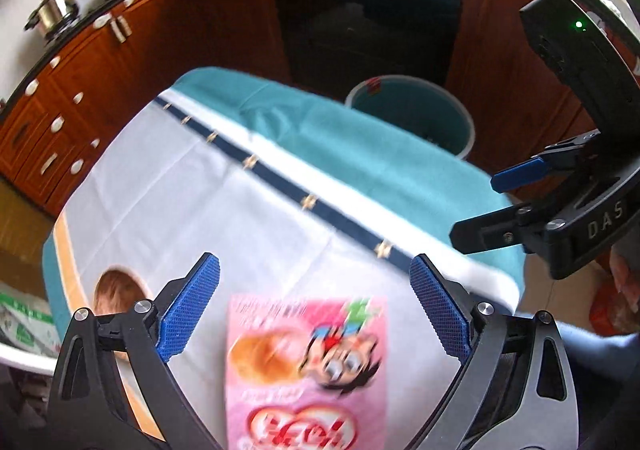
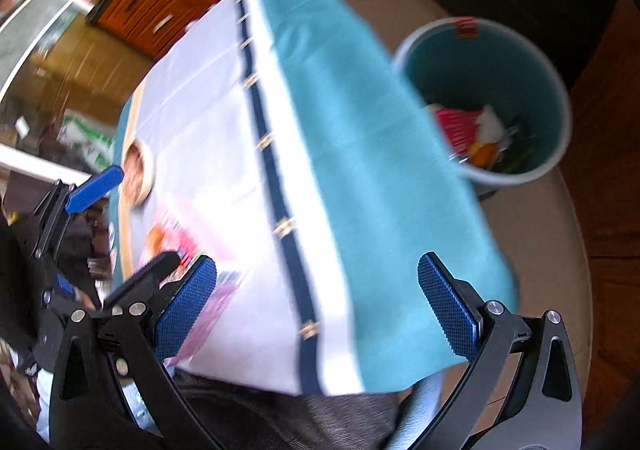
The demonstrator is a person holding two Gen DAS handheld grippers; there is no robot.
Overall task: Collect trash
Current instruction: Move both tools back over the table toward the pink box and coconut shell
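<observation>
Left gripper (image 1: 314,304): jaws wide, empty, poised over pink snack wrapper (image 1: 306,366), apparently lined up for pickup; wrapper lies flat on near part of tablecloth (image 1: 192,186), its near end cut off by the frame.

Right gripper (image 2: 318,304): jaws wide, empty, above the cloth's near edge.

Teal bin (image 2: 560,106): on the floor beyond the table's far right; contents blurred, red and white scraps.

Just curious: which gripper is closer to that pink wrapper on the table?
Left. The left gripper hangs open right over the pink wrapper; the right gripper is off to its side, open.
</observation>
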